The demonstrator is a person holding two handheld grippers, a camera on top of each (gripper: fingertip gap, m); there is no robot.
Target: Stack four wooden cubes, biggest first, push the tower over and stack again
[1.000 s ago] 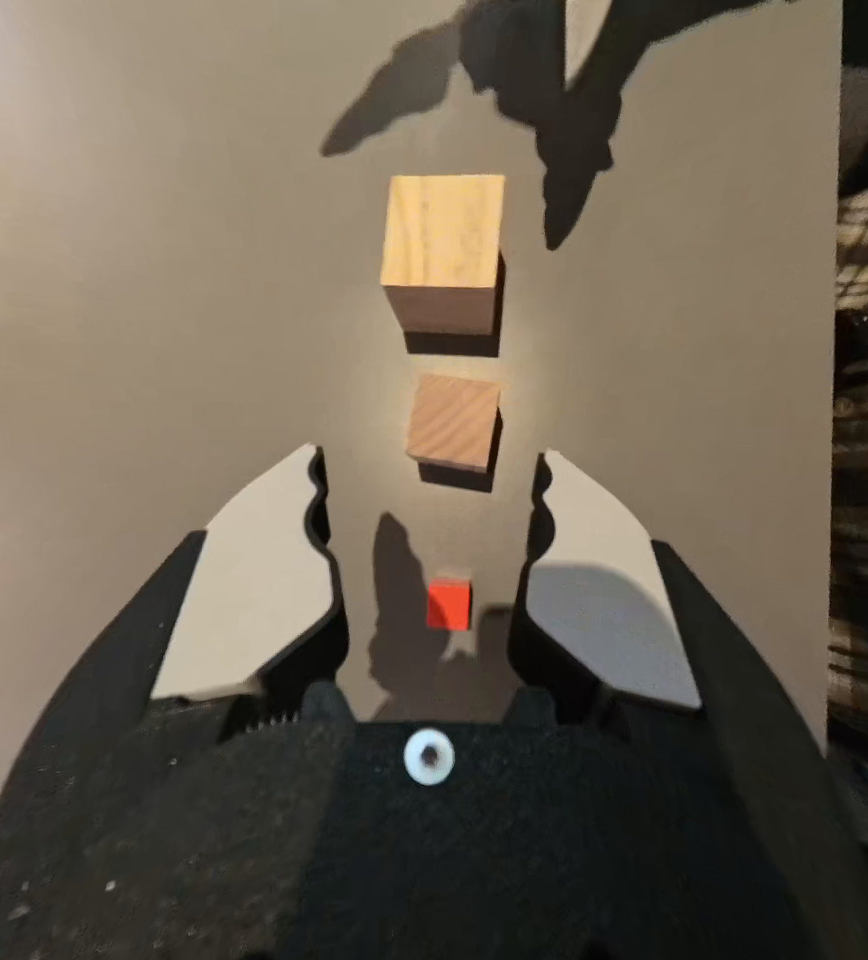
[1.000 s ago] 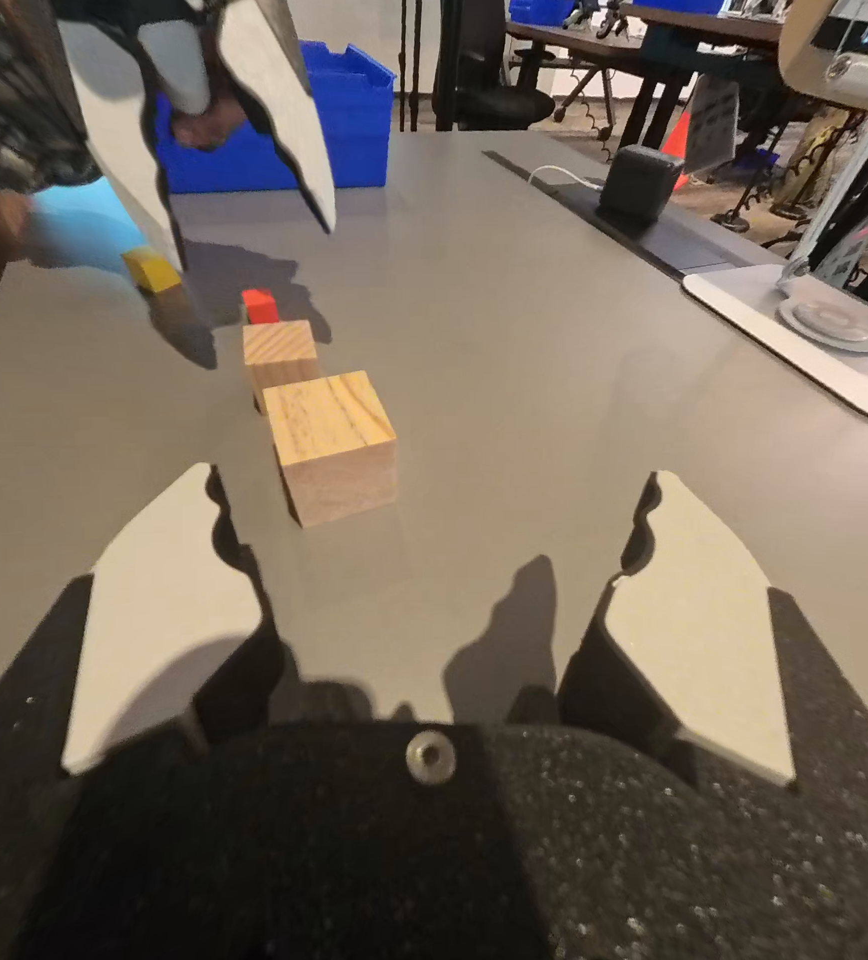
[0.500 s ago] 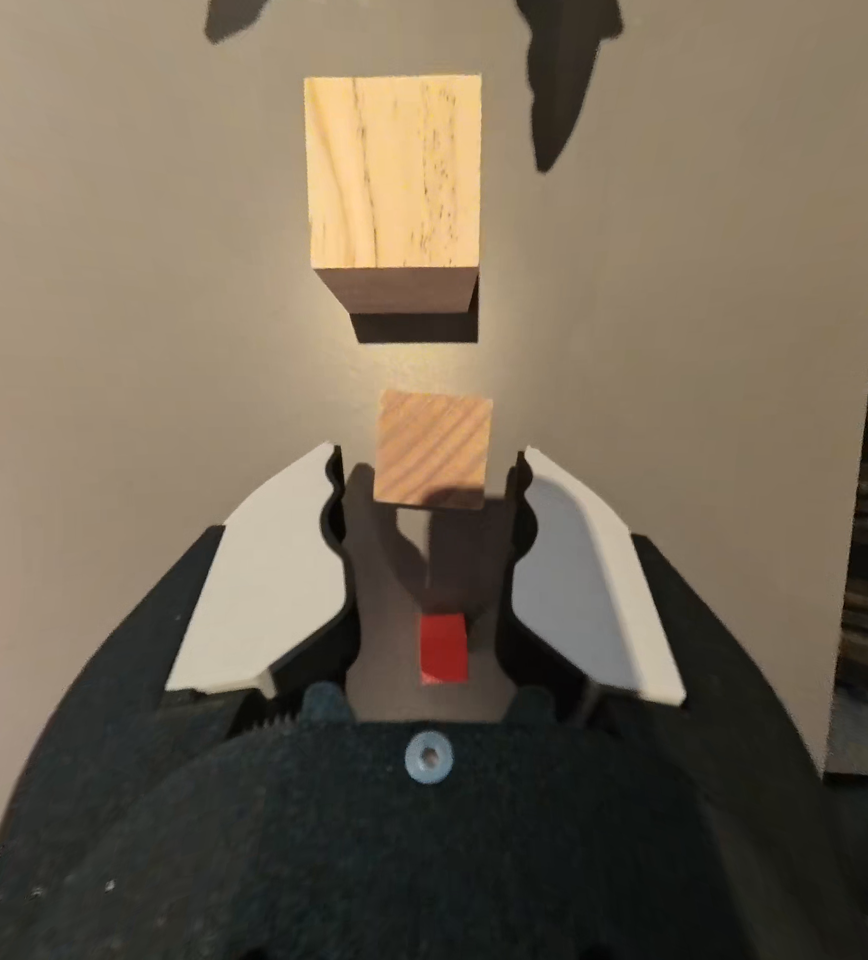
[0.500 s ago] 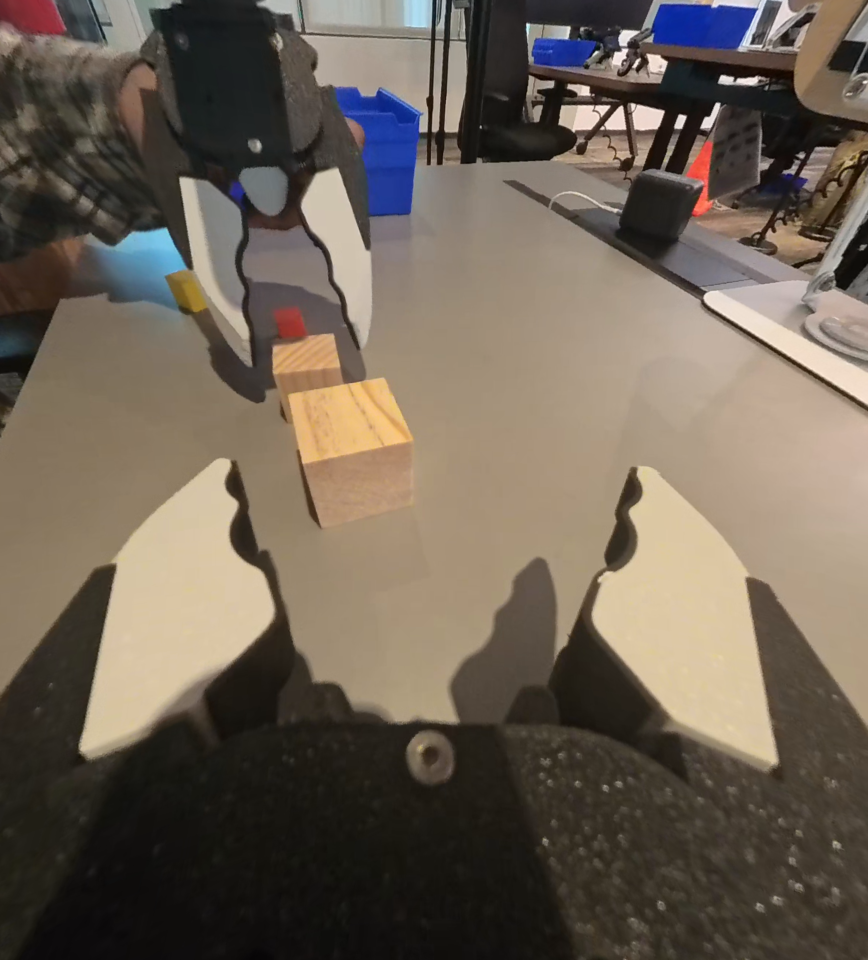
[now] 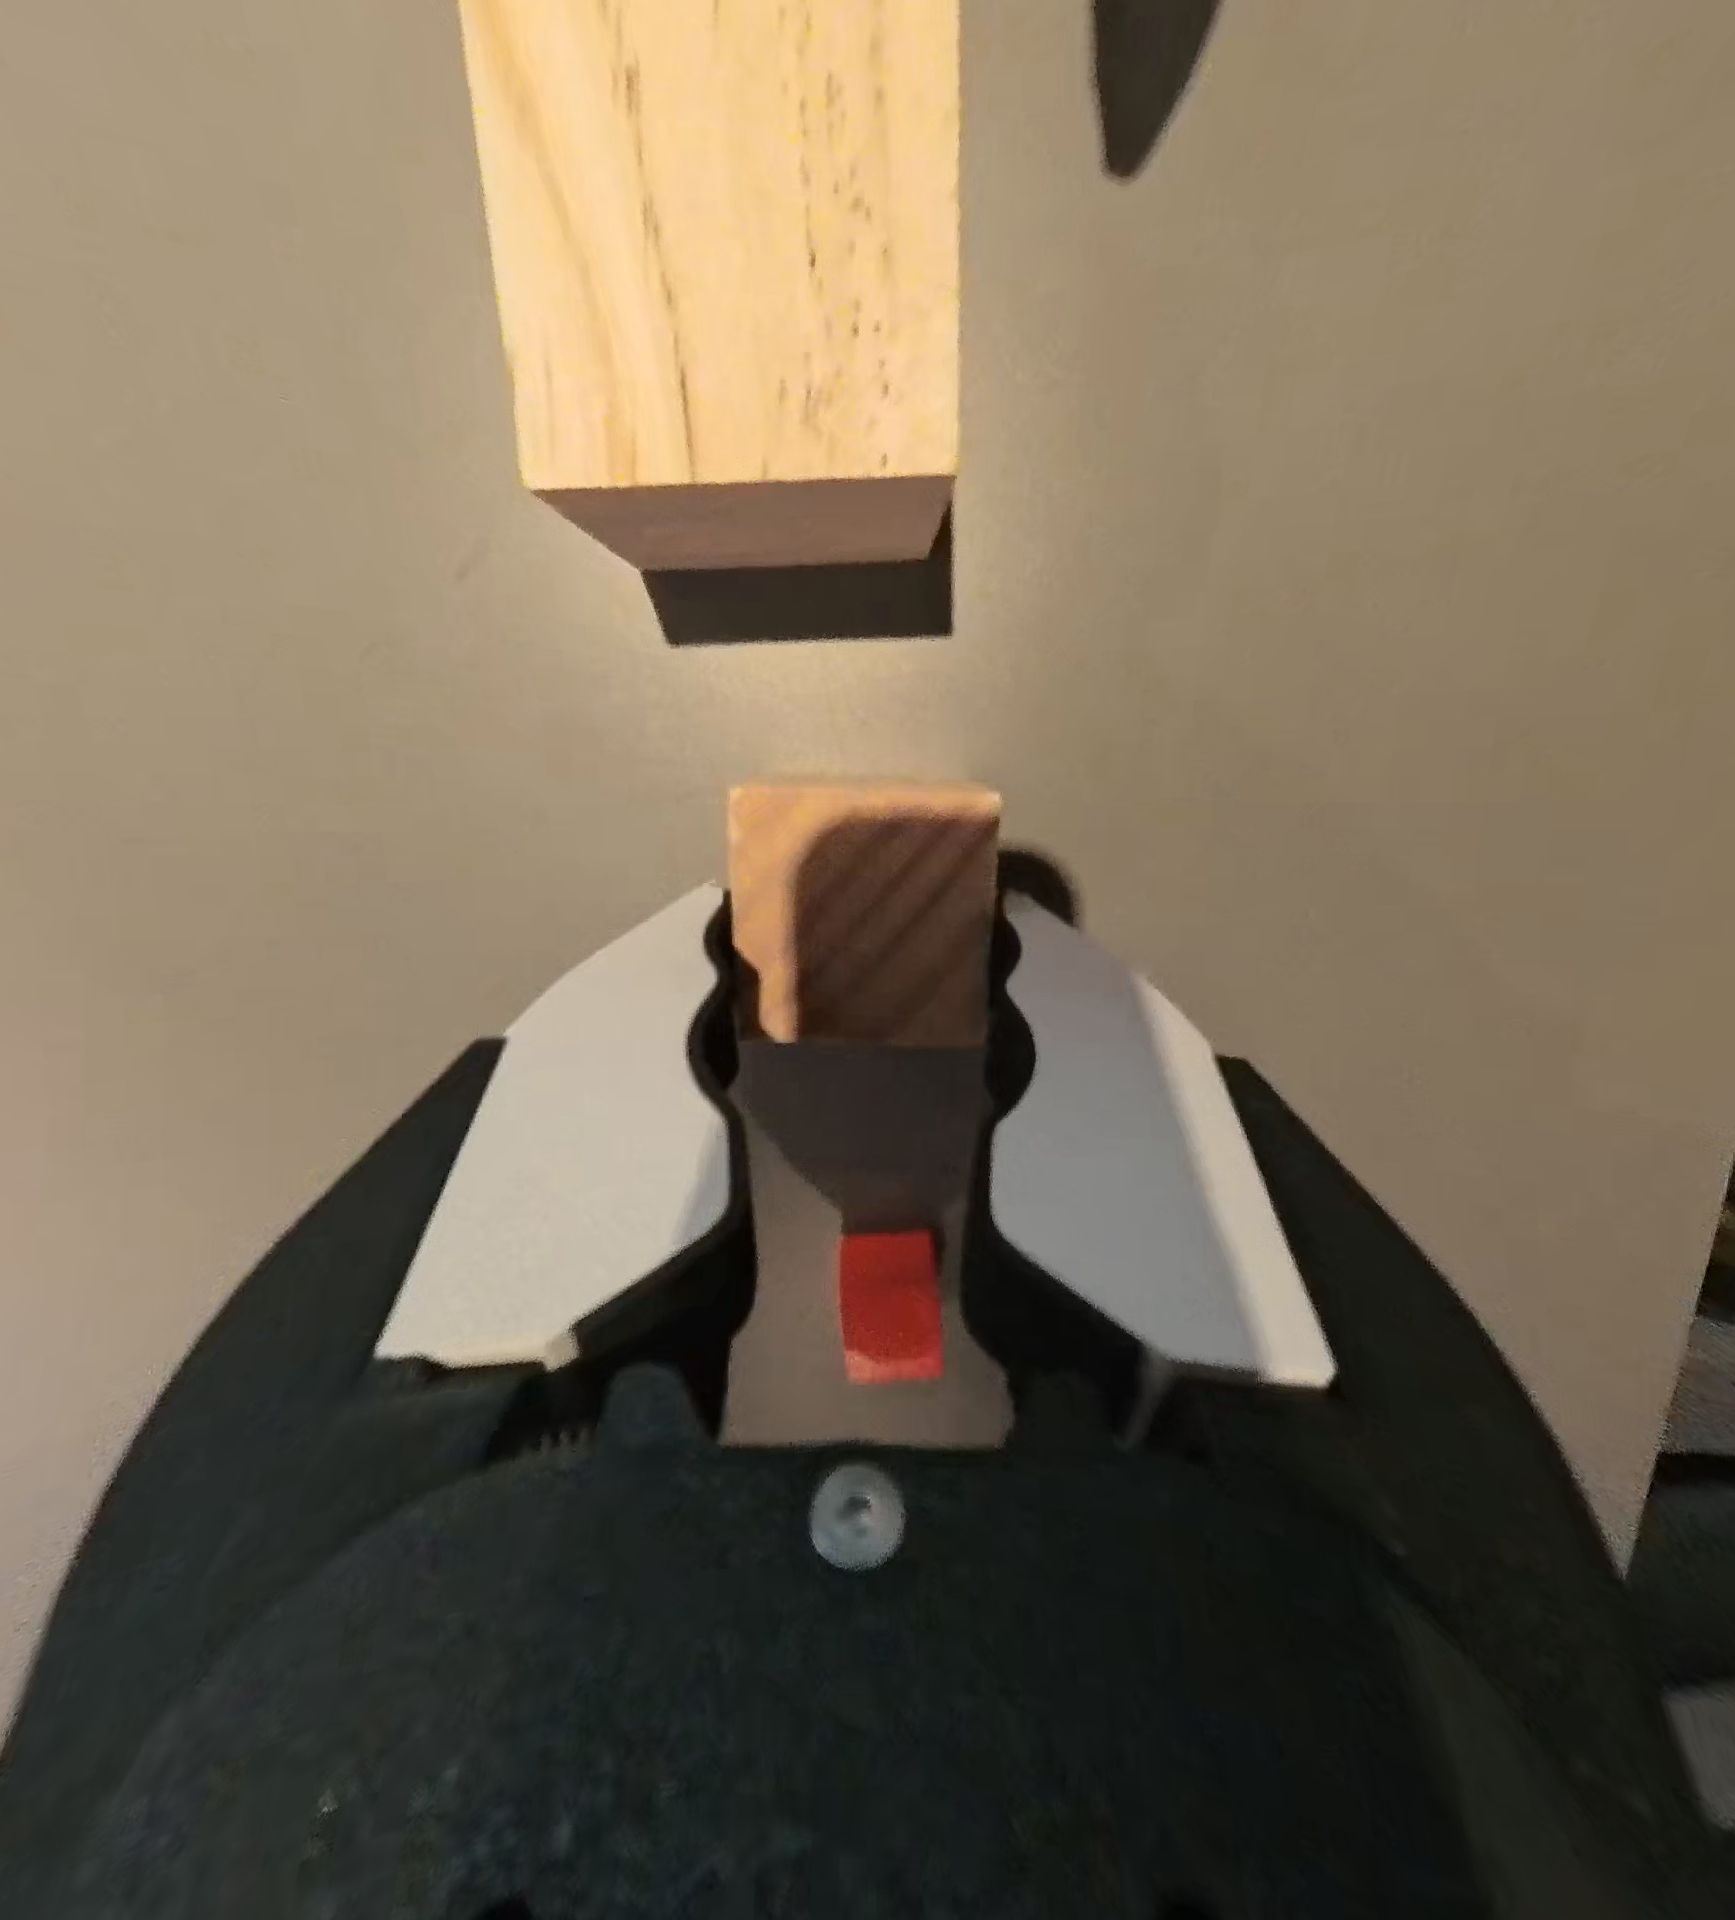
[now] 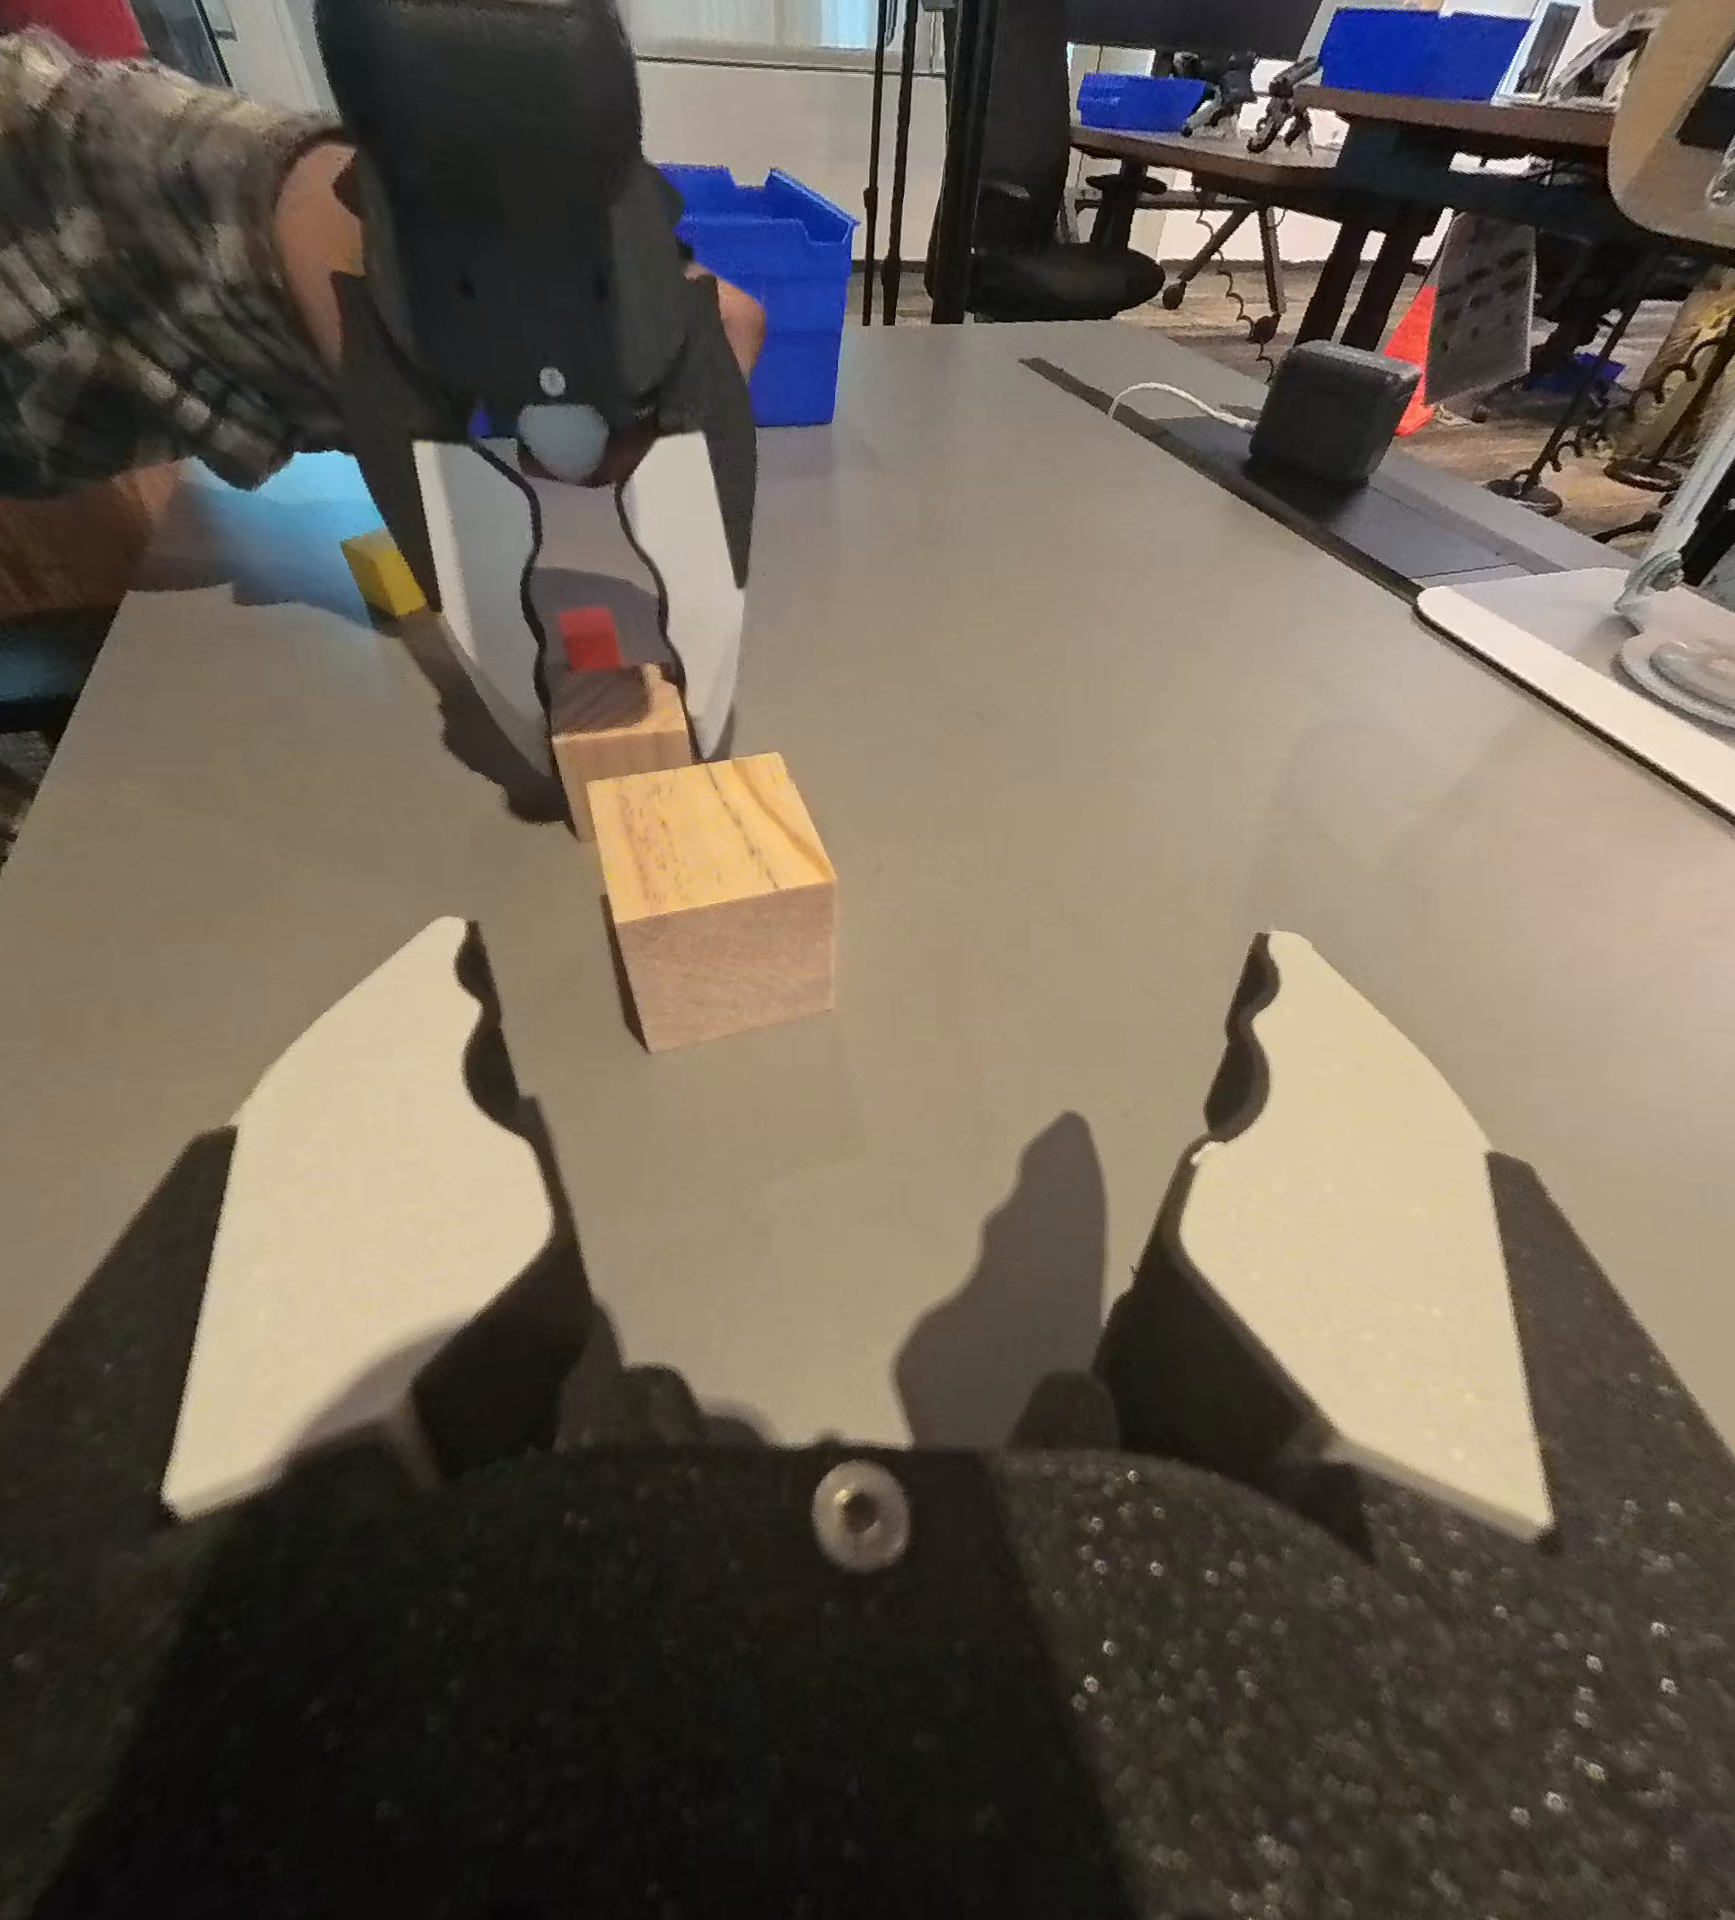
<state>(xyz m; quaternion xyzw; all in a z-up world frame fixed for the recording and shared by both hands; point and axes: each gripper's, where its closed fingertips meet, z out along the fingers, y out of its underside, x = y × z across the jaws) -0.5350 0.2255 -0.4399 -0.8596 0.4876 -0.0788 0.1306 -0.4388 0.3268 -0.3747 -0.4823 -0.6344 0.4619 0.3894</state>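
Four cubes lie on the grey table (image 6: 1050, 831): a large wooden cube (image 6: 717, 894), a medium wooden cube (image 6: 624, 753) just behind it, a small red cube (image 6: 588, 639) and a yellow cube (image 6: 385, 571) farther back left. My left gripper (image 5: 863, 935) points down, its fingers closed against both sides of the medium wooden cube (image 5: 863, 914), which rests on the table. The red cube (image 5: 889, 1309) shows between the fingers nearer the palm, and the large cube (image 5: 707, 249) lies ahead. The left gripper also shows in the right wrist view (image 6: 624, 717). My right gripper (image 6: 863, 930) is open and empty, hovering just in front of the large cube.
A blue bin (image 6: 780, 301) stands at the table's far end. A black box (image 6: 1330, 416) with a white cable sits at the back right, and a white pad (image 6: 1621, 707) at the right edge. A plaid sleeve (image 6: 94, 260) reaches in from the left. The table's edge (image 5: 1673, 727) is close on the right.
My left gripper has come down over the medium wooden cube and narrowed until its fingers meet the cube's sides. My right gripper has stayed open with only a small shift.
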